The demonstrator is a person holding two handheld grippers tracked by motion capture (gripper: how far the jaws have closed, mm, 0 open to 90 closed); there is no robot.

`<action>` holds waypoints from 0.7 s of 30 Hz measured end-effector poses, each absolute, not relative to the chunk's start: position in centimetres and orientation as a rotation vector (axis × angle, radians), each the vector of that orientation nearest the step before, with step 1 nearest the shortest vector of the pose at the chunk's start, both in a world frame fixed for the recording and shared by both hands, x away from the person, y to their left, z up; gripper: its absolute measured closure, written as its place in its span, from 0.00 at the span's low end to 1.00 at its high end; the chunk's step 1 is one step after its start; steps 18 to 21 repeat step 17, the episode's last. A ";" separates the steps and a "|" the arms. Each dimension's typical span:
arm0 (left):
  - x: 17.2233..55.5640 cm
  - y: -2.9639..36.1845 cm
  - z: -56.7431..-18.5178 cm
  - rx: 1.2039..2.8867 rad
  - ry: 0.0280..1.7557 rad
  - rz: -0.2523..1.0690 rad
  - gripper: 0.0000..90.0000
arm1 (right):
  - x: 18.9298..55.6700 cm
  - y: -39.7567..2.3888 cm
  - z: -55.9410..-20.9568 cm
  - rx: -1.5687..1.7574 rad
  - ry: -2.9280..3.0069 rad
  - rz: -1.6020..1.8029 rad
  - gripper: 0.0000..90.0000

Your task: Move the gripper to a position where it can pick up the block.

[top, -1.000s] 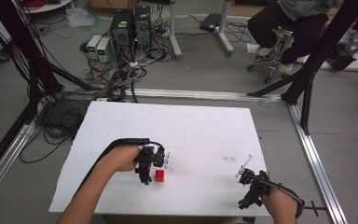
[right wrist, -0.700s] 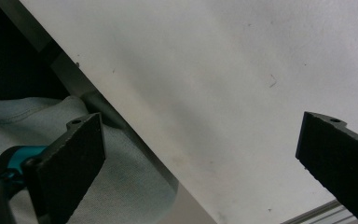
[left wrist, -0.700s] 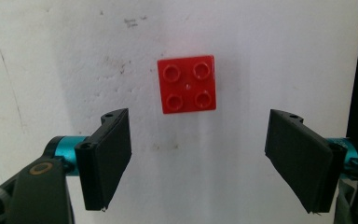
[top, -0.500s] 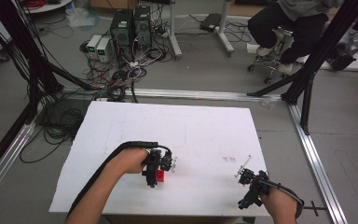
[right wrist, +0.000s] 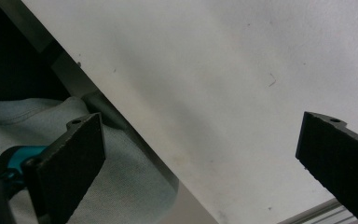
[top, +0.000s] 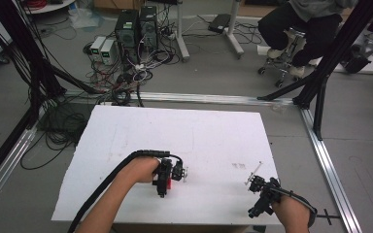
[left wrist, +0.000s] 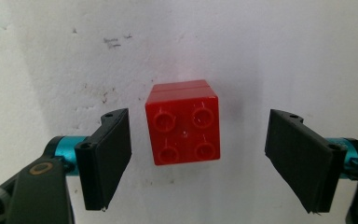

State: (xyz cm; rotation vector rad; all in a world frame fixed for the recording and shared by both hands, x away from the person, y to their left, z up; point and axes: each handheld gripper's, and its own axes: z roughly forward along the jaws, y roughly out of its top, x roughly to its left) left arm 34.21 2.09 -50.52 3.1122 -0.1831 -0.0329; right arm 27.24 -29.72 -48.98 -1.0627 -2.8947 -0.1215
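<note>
Right now my left gripper (left wrist: 198,158) hangs straight over the red brick (left wrist: 183,122), jaws spread wide, one pad on each side of it and neither touching. In the left gripper view the brick sits between the pads but nearer the left one, with a clear gap there and a wider gap to the right pad. It rests on the white table (top: 199,131), studs up toward my camera, four of them in a square. A seam runs across its far upper face, so I take it for two pieces stacked or one tall piece; I cannot tell which. It is nearly square from above, so it has no real long axis, and its side faces run close to parallel with my pads, turned only a touch.

From the high view, the brick (top: 174,175) lies in the near half of the table, left of centre, under my left hand (top: 138,171). My right gripper (top: 260,183) sits well apart near the table's near right corner, jaws also spread with nothing between them, looking at bare table and the edge.

So the left hand is the nearer one by far. I judge a grasp needs a slight shift toward the right pad's side to centre the brick, then a drop and a close.
</note>
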 end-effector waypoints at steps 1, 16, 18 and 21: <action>34.2 2.0 -50.6 3.115 -0.174 -0.039 0.26 | 27.2 -29.7 -49.0 -1.063 -2.895 -0.121 0.01; 34.6 1.9 -51.1 3.130 -0.145 -0.038 0.26 | 27.2 -29.7 -49.0 -1.066 -2.890 -0.117 0.01; 34.6 1.9 -51.1 3.130 -0.145 -0.038 0.26 | 27.2 -29.7 -49.0 -1.066 -2.890 -0.117 0.01; 34.6 1.9 -51.1 3.130 -0.145 -0.038 0.26 | 27.2 -29.7 -49.0 -1.066 -2.890 -0.117 0.01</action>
